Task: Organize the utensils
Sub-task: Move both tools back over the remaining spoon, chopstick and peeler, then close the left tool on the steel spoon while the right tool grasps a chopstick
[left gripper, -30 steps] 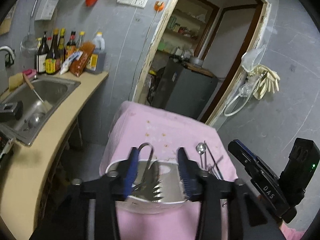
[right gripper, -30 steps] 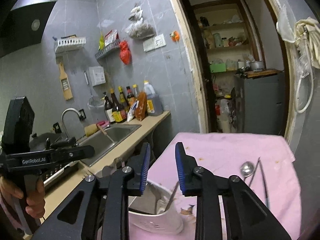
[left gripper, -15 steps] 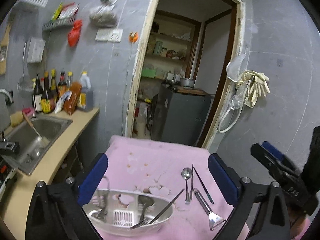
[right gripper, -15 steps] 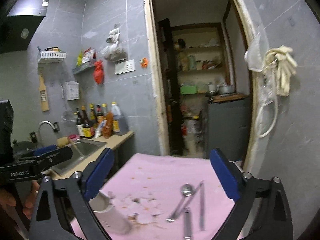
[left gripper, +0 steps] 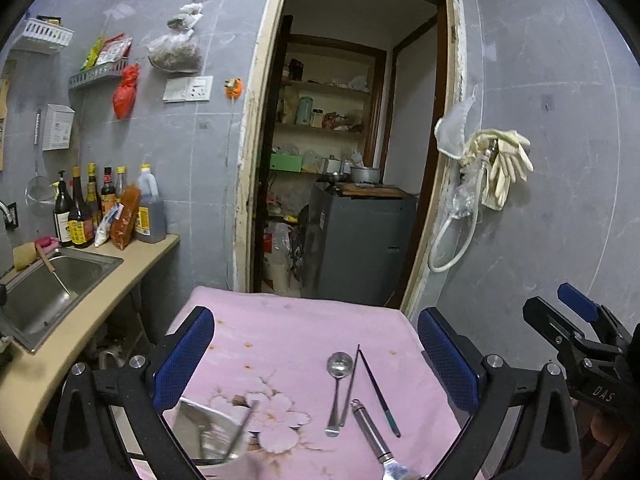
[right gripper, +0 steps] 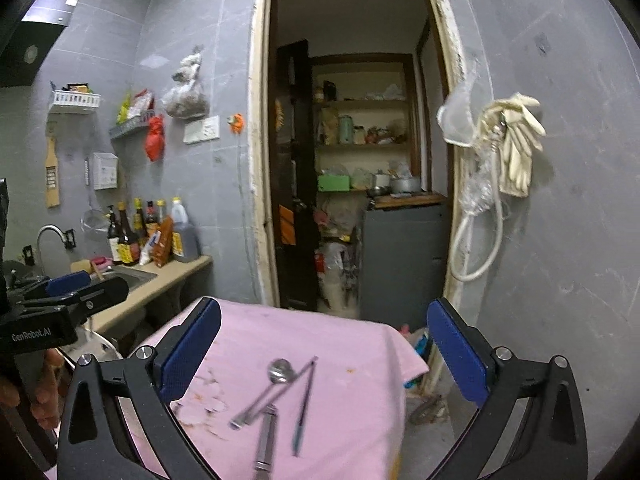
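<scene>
A pink cloth covers the table (left gripper: pixel 288 328). On it lie a metal spoon (left gripper: pixel 338 384), dark chopsticks (left gripper: pixel 378 392) and a metal-handled peeler (left gripper: pixel 370 428). A white utensil holder (left gripper: pixel 216 440) with cutlery inside stands at the near left. My left gripper (left gripper: pixel 315 314) hangs open above the cloth, nothing between its jaws. My right gripper (right gripper: pixel 324 306) has its jaws opening wide, also holding nothing, with the spoon (right gripper: pixel 276 376), chopsticks (right gripper: pixel 304 400) and peeler (right gripper: pixel 266 436) below it. Each gripper shows in the other's view: the right gripper (left gripper: pixel 560 314), the left gripper (right gripper: pixel 80 286).
A beige counter (left gripper: pixel 120 272) with a steel sink (left gripper: pixel 48 292) and sauce bottles (left gripper: pixel 100 208) runs along the left. Beyond the table is a doorway with a grey cabinet (left gripper: pixel 360 240). Gloves and a hose (left gripper: pixel 496 168) hang on the right wall. A hand (right gripper: pixel 44 392) holds the left gripper.
Both grippers went from nearly shut over the holder to wide open. They pulled back and rose, so the holder slid to the lower left and the loose utensils came into view.
</scene>
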Motion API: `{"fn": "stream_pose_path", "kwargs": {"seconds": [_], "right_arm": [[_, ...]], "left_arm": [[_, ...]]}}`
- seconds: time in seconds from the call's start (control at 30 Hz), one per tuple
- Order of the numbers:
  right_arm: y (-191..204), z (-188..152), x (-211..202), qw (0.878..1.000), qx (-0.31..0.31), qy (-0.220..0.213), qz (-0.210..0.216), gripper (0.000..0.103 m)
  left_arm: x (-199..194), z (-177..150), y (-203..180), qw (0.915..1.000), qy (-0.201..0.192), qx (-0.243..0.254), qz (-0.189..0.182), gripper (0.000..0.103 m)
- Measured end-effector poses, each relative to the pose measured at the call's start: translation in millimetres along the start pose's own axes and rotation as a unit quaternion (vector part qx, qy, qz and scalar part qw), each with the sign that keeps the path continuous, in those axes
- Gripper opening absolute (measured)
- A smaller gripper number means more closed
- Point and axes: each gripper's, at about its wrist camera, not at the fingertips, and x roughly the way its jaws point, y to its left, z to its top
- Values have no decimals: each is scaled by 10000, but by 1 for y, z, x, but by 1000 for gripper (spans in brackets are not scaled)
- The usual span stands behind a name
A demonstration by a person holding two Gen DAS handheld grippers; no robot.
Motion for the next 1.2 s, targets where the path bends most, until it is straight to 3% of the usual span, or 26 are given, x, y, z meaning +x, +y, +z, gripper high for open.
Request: {"fn": "stream_pose_path", "kwargs": {"seconds": [0.37, 0.6, 0.9, 0.97, 1.2], "right_arm": [[-63, -39, 43, 9990, 171, 358, -192, 101], [-78, -69, 77, 9970, 443, 618, -139, 101], [-75, -109, 127, 9907, 612, 1216, 73, 101], [-72, -116, 136, 9887, 640, 1349, 158, 98], [-51, -137, 174, 9785, 575, 1916, 502, 71]], "left_arm": [[56, -18, -48, 9993, 358, 81, -99, 103], [100, -37, -58, 9981, 611, 13, 71, 102], [162, -64, -44, 9896, 1368, -404, 175, 100], [173, -68, -38, 9874, 1486, -507, 197, 94], [216, -86, -17, 9765, 1982, -824, 169, 79]]}}
